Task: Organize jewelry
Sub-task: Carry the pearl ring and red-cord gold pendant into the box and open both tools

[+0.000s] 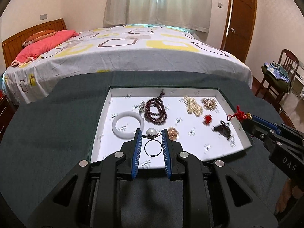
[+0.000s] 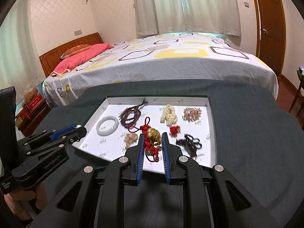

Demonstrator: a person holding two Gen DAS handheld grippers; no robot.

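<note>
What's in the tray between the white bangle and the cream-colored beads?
The coiled dark red bead necklace lies between the white bangle and the cream beads; the right wrist view shows it clearly.

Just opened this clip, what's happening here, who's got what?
A person is sorting jewelry with two handheld grippers over a white tray on a dark-covered table. The left gripper holds a pearl ring between its pads above the tray's near edge. The right gripper holds a red-knotted gold charm. Lying in the tray are a pale bangle, dark red beads, a cream bead cluster and other small pieces.
</note>
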